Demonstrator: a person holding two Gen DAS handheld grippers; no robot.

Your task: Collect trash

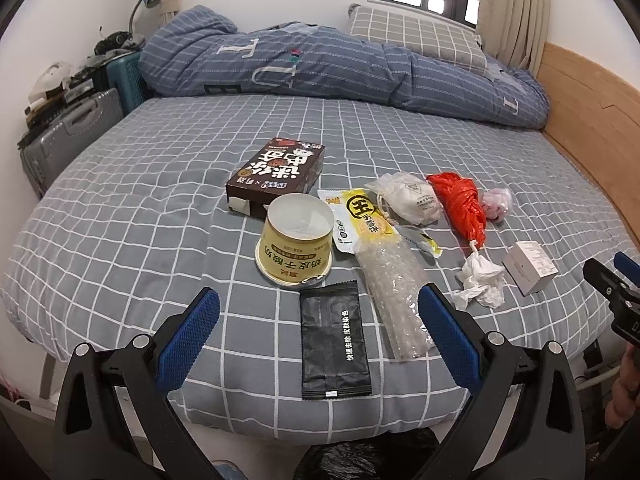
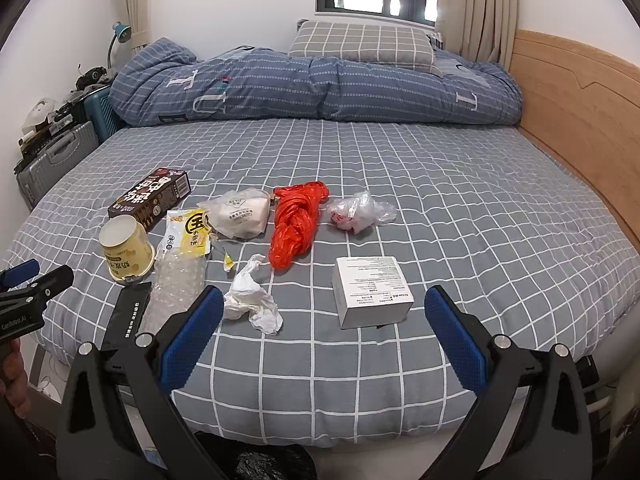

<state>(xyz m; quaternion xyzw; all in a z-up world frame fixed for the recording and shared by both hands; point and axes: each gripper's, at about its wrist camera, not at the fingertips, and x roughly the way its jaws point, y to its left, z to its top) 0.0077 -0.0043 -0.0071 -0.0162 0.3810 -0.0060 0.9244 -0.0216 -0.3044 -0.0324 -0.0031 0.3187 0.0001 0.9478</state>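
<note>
Trash on bed [image 1: 120,200]: black packet [image 1: 334,344] btwn wide-apart left jaws; white box [image 2: 372,292] btwn wide-apart right jaws.

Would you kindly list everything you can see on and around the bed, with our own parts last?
black wrapper: 1, black, bed front
yellow cup: 1, beside brown box
yellow packet: 1, on bubble wrap
mask pack: 1, white
red bag: 1, middle
clear bag: 1, right of it
tissue: 1, white
white box: 1
quilt: 1, blue
pillow: 1, grey
left gripper: open
right gripper: open
</note>
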